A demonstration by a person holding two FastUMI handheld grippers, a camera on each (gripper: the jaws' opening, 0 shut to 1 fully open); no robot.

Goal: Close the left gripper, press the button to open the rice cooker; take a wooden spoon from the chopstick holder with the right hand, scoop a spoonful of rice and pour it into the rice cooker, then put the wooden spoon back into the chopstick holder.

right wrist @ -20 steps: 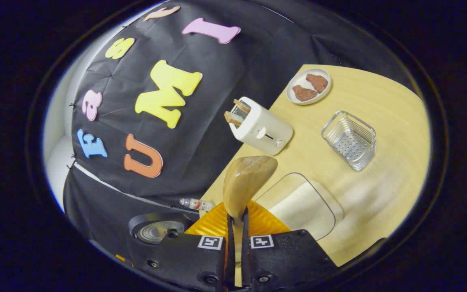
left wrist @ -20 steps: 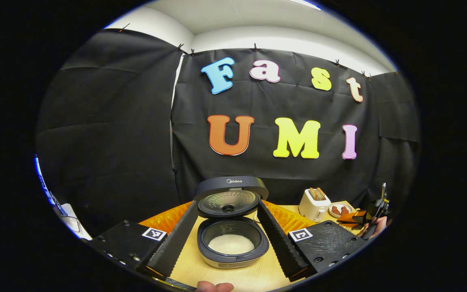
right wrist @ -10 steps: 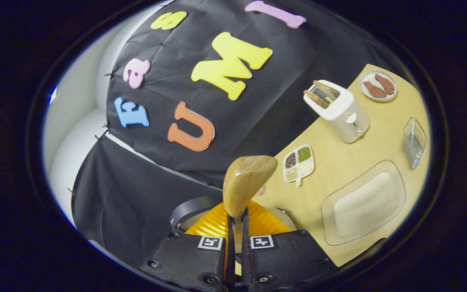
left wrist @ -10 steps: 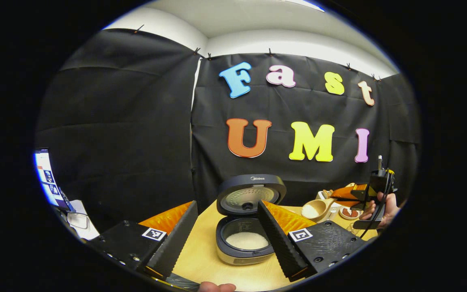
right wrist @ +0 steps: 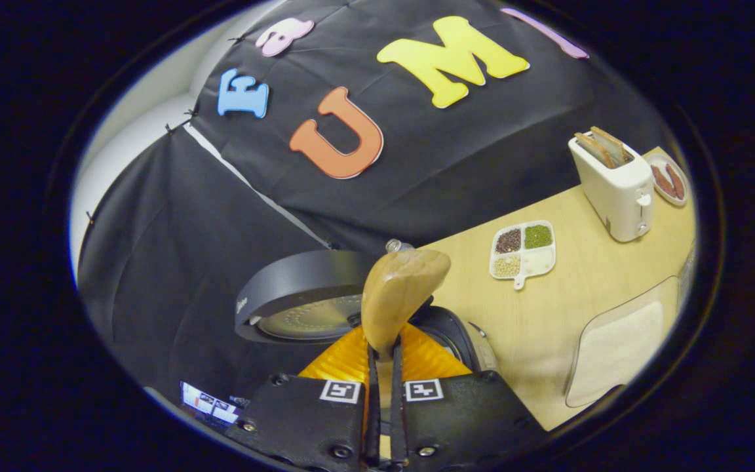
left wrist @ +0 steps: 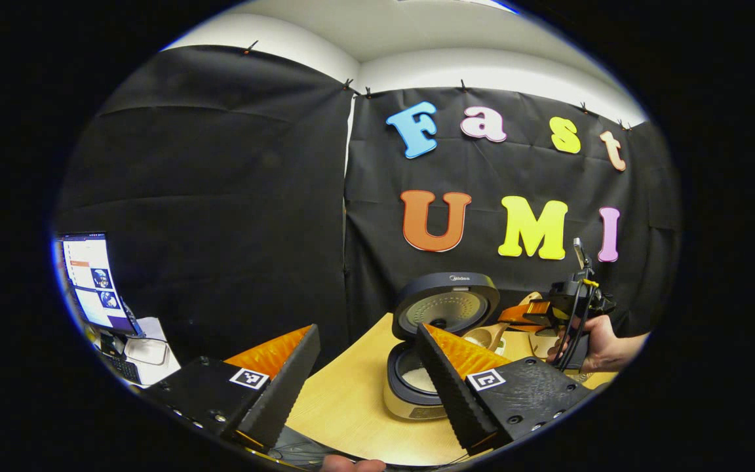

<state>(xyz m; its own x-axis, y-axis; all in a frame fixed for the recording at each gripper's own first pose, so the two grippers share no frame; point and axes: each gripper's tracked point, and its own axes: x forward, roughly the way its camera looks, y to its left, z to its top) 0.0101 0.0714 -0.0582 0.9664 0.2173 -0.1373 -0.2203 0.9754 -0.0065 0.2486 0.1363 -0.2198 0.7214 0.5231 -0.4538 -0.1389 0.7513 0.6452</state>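
Note:
The rice cooker [left wrist: 417,387] stands on the wooden table with its lid [left wrist: 446,305] up and white rice in the pot. My left gripper [left wrist: 366,334] is open and holds nothing; the cooker lies just beyond its right finger. My right gripper [right wrist: 383,347] is shut on the handle of the wooden spoon [right wrist: 404,295]. The spoon's bowl hangs over the cooker's rim [right wrist: 459,331], in front of the raised lid [right wrist: 299,295]. In the left gripper view the right gripper [left wrist: 535,314], held by a hand [left wrist: 603,341], reaches toward the cooker, the spoon [left wrist: 482,335] at the pot's far edge.
A clear tray of rice [right wrist: 620,347] lies right of the cooker. A divided dish of beans [right wrist: 523,249], a toaster [right wrist: 613,180] with bread and a plate of meat [right wrist: 669,180] stand farther back. A monitor [left wrist: 89,275] sits off the table at left.
The right gripper has carried the spoon from above the rice tray leftward to the open cooker. The left gripper has swung left, so the cooker now sits by its right finger.

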